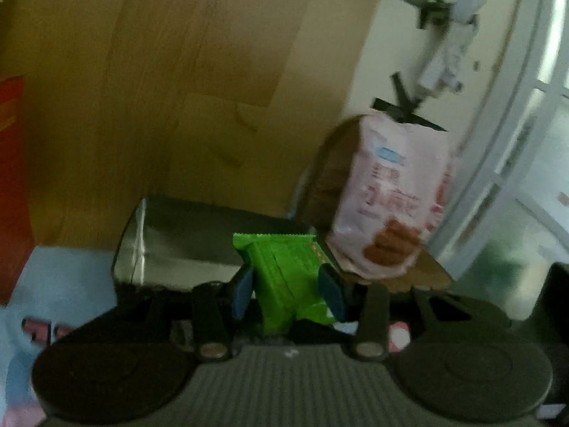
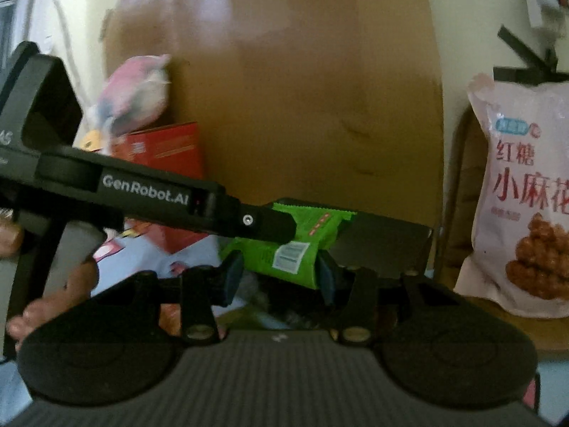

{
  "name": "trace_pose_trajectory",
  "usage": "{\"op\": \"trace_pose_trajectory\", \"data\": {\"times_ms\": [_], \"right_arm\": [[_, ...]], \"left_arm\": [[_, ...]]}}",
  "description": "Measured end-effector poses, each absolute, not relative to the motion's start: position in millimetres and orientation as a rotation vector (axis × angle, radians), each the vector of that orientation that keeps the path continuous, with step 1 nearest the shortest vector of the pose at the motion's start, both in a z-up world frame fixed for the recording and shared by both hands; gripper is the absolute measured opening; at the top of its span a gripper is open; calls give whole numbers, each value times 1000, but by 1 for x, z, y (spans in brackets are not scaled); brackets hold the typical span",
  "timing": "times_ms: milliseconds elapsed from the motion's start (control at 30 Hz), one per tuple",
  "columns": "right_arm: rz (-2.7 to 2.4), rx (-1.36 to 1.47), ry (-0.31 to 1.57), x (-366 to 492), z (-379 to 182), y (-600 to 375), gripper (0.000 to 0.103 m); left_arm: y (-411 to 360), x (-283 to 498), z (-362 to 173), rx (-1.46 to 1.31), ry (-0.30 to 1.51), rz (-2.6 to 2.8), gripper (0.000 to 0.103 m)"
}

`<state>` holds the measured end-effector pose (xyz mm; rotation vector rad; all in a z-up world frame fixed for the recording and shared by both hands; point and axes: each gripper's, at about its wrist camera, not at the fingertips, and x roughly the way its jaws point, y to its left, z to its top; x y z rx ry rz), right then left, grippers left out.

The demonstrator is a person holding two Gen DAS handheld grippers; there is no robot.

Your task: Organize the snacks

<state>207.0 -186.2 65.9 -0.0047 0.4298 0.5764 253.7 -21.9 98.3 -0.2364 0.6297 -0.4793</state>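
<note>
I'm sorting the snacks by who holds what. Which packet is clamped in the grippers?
The green packet: both the left gripper and right gripper pinch it. The pink bag stands free.

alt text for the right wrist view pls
The right gripper and the left gripper, reaching in from the left, both clamp one green snack packet. Behind stand a large cardboard box, a red box, and at right a pink snack bag.

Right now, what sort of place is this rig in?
Probably a lived-in home room, not a lab: a plush toy on a red box, a pink snack bag leaning upright, and large cardboard behind.
</note>
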Motion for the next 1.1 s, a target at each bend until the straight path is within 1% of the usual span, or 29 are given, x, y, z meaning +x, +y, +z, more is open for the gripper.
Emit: {"op": "trace_pose_trajectory", "data": {"times_ms": [33,100,167,300,433,567,800,933,1100], "right_arm": [[565,-2,438,215,64,-186,50],[541,11,462,227,60,-185,50],[509,21,474,231,59,-188,55],[511,54,450,203,55,-208,55],[513,86,493,178,41,-226,57],[463,1,550,180,27,-214,59],[439,25,583,192,17,-209,59],[452,75,573,179,24,-219,61],[494,105,672,165,8,-213,61]], "left_arm": [[-25,262,96,-231,636,-467,41],[-31,273,88,-210,659,-441,43],[-32,273,83,-198,654,-432,45],[-11,243,86,-244,607,-466,46],[11,204,82,-306,594,-500,46],[23,165,75,-323,589,-495,46],[53,107,65,-321,570,-419,46],[81,100,53,-357,616,-351,46],[76,105,28,-375,708,-371,44]]}}
